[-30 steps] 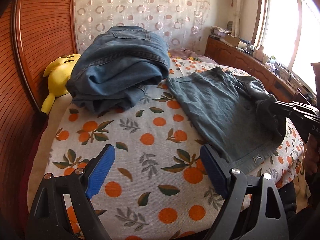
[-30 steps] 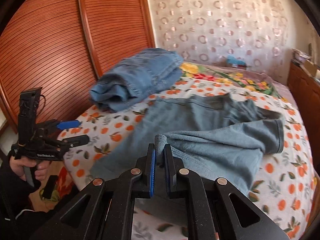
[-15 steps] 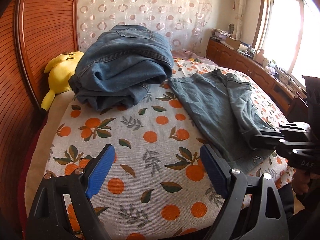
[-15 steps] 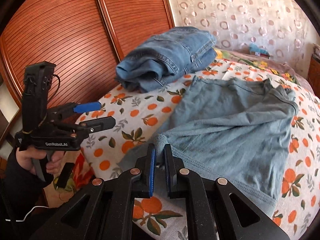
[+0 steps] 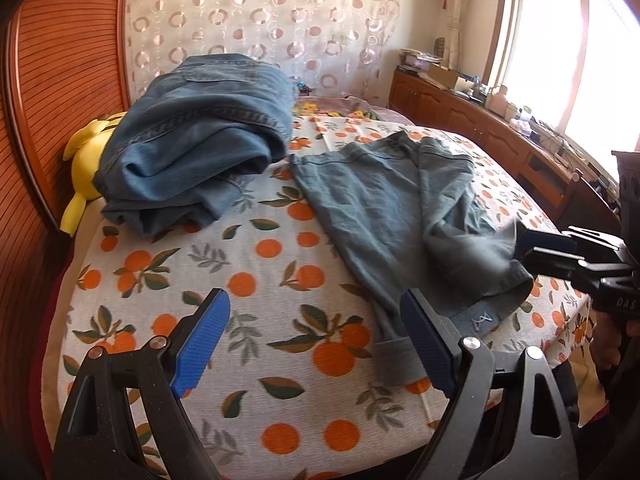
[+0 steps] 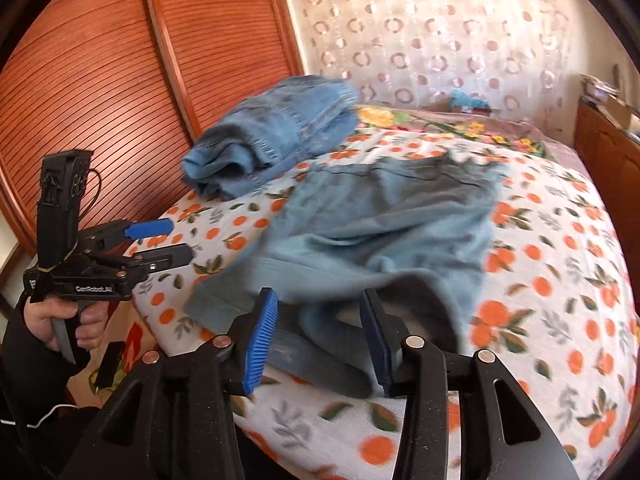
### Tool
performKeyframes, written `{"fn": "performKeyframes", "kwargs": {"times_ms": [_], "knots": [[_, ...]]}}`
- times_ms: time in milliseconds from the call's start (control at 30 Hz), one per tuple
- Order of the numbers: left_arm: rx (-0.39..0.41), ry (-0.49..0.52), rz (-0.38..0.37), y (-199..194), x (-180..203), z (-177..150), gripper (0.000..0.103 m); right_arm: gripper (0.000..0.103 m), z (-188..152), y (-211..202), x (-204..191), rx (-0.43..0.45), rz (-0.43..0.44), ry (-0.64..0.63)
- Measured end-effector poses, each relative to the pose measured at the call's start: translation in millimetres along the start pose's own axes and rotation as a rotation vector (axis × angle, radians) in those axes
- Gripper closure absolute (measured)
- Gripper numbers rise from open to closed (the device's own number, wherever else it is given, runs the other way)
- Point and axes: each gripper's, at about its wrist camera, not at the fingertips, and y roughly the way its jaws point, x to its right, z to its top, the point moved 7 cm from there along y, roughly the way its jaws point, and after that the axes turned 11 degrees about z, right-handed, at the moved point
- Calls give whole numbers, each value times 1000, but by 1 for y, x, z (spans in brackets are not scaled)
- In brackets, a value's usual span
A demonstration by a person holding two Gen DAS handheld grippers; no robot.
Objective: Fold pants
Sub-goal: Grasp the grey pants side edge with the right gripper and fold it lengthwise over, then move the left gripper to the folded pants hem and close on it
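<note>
Grey-blue pants (image 5: 384, 216) lie lengthwise on the orange-print bed (image 5: 260, 272), with the leg ends bunched at the near edge (image 6: 352, 280). My right gripper (image 6: 320, 300) hangs over that bunched end and its jaws are opening. The cloth lies loose below and between the blue pads (image 6: 264, 328), which do not press on it. The same gripper (image 5: 524, 246) shows at the right edge of the left wrist view, beside the hem. My left gripper (image 5: 314, 304) stands open over bare sheet, just left of the pants' near end, and holds nothing. It also appears in a person's hand (image 6: 176, 240).
A stack of folded blue jeans (image 5: 200, 148) sits at the back left of the bed, with a yellow plush toy (image 5: 86, 160) behind it. A slatted wooden wardrobe (image 6: 120, 80) runs along the left. Wooden cabinets (image 5: 480, 128) stand under the window at right.
My right gripper was shut on the pant-leg end; its jaws have parted and the cloth has dropped onto the near edge of the bed. My left gripper stayed open.
</note>
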Motion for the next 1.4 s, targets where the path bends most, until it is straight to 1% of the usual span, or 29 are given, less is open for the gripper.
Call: {"fn": "performKeyframes", "kwargs": {"times_ms": [133,367,500,533,567,633,800,867,900,933,1067,1200,1300,1367,1400], "knots": [[-2,16,-19,1,13,3,15,55,-5,-17,18,17,-50,29],[10,54,-69,0,40,8,16,55,-8,-26,48,29,-182,46],[4,70,-116,4,54,10,28,55,-8,-18,64,17,-231,57],[2,74,-125,5,57,11,33,55,-7,-16,67,14,-240,56],[-5,77,-133,8,60,11,35,55,-7,-13,70,11,-249,55],[-24,79,-145,14,65,11,46,55,-5,-10,75,5,-262,54],[-57,102,-162,22,76,2,55,55,-6,7,83,-17,-275,64],[-63,110,-173,21,80,-2,59,55,-6,10,82,-15,-255,75],[-62,111,-179,20,81,-3,63,55,-5,9,83,-8,-253,78],[-61,113,-183,19,82,-4,64,55,-5,10,83,-8,-255,85],[-75,122,-170,22,82,-7,64,55,-9,12,85,-31,-244,88],[-114,91,-176,30,78,-10,64,55,-9,11,89,-27,-228,95],[-109,98,-173,29,79,-12,65,55,-9,11,94,-19,-237,101],[-93,111,-178,25,82,-12,74,55,-10,12,93,-20,-237,101],[-79,116,-179,22,82,-11,84,55,-10,12,93,-23,-236,101]]}}
